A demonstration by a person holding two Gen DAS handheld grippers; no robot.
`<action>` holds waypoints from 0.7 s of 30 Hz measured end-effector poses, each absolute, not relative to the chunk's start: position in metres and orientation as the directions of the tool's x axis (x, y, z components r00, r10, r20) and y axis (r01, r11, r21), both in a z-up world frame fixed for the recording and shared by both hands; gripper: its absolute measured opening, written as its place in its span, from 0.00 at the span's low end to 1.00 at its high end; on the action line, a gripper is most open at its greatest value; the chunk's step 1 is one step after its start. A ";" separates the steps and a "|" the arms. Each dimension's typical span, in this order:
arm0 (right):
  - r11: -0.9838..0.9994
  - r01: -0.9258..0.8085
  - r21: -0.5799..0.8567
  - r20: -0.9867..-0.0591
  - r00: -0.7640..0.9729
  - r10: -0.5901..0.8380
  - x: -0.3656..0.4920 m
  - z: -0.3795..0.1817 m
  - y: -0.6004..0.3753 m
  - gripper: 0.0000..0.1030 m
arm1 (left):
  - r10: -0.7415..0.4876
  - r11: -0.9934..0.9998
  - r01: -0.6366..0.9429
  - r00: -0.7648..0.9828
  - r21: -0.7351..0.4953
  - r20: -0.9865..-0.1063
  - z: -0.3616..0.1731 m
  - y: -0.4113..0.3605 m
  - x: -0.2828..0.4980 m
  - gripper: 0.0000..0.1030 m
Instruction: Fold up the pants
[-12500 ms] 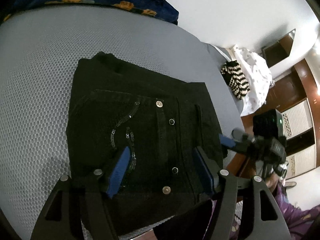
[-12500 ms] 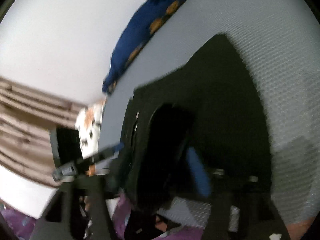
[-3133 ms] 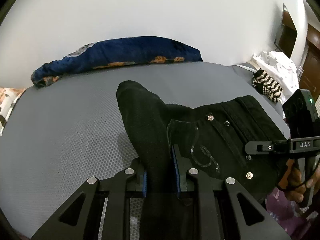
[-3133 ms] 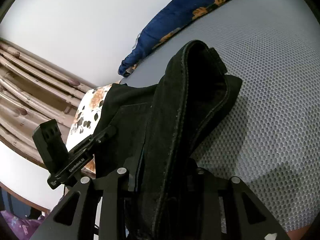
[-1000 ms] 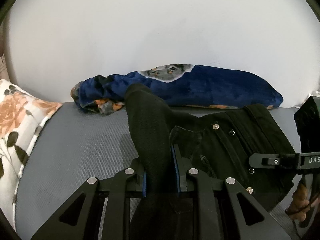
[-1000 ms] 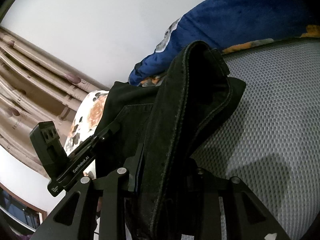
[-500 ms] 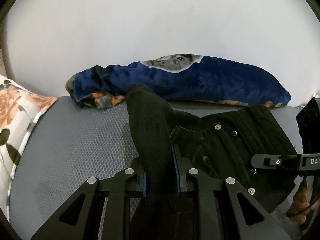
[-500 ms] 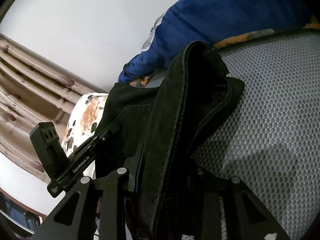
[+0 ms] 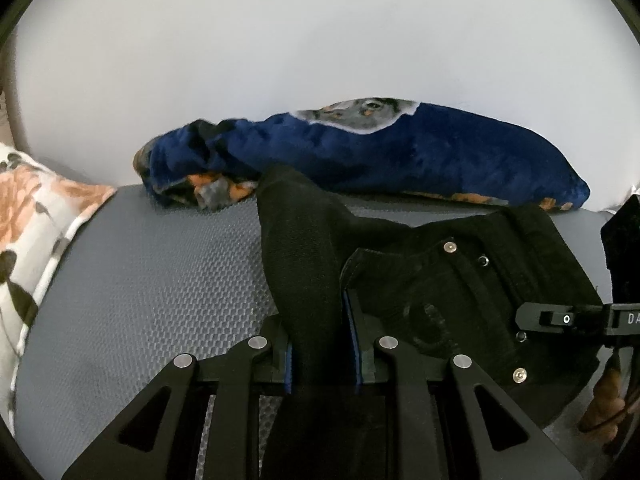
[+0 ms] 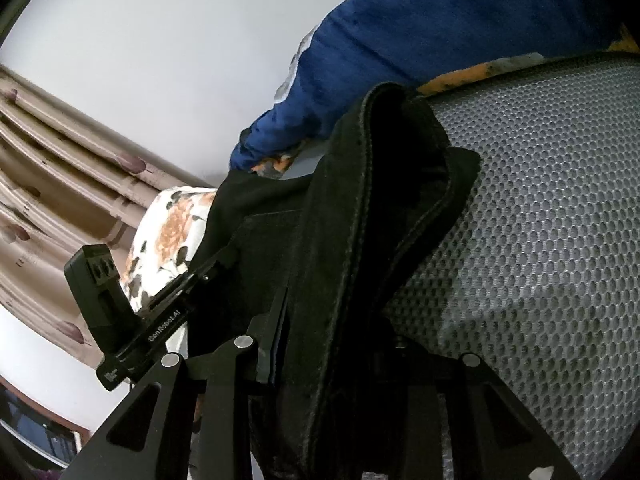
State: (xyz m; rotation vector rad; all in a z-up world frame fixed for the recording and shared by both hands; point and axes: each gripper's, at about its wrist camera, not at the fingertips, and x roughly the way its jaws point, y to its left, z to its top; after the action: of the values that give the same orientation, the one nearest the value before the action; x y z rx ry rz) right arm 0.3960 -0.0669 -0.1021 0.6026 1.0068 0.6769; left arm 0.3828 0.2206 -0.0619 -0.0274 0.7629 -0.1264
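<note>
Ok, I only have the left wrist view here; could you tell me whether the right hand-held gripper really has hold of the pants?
Observer: Yes, the right hand-held gripper is shut on a thick, stitched fold of the black pants.
Operator: Thank you. What is on the side of that fold away from me?
Observer: The grey mesh mattress shows there, to the right of the fold.
Operator: And what is behind the floral pillow?
Observer: A beige pleated curtain hangs behind the floral pillow.
</note>
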 end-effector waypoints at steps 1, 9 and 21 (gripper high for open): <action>0.651 -0.229 0.724 -0.554 0.370 0.746 0.396 -0.103 -0.067 0.27 | -0.123 0.992 0.100 0.713 -0.075 -0.690 -0.064 0.222 0.383 0.23; 0.677 -0.236 0.697 -0.570 0.390 0.723 0.395 -0.109 -0.063 0.27 | -0.045 0.999 0.021 0.708 -0.042 -0.705 -0.083 0.233 0.381 0.61; 0.759 -0.138 0.636 -0.622 0.491 0.610 0.382 -0.111 -0.074 0.47 | 0.038 0.969 -0.194 0.723 -0.150 -0.690 -0.091 0.274 0.371 0.89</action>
State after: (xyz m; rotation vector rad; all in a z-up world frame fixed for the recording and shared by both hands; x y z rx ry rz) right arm 0.3824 -0.0739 -0.1114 0.5578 0.9580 0.4831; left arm 0.3714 0.2736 -0.0909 -0.2188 0.7538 0.1295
